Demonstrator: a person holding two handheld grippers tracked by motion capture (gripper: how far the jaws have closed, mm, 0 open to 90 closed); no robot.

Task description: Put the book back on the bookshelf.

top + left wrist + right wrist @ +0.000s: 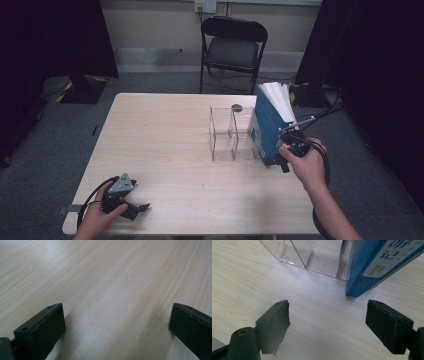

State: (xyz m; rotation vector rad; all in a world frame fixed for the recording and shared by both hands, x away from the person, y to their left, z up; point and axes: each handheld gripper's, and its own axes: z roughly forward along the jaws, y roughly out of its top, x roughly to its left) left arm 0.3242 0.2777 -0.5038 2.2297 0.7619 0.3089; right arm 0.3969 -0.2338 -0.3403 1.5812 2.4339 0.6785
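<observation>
The right gripper [281,156], jaws spread and empty, is nearing the blue book [267,127] leaning against the clear organizer [231,133] near the tabletop's [165,145] far right edge, probably to grasp it next, while the left gripper [131,200] is idling open at the near left corner.

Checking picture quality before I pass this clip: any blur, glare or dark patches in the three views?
High view: dim, dark curtains at both sides, table evenly lit, book sharp. Left gripper view: soft, the wood grain smeared, a pale sheen at top left. Right gripper view: clear holder and blue book fairly sharp, near jaws soft-edged.
</observation>
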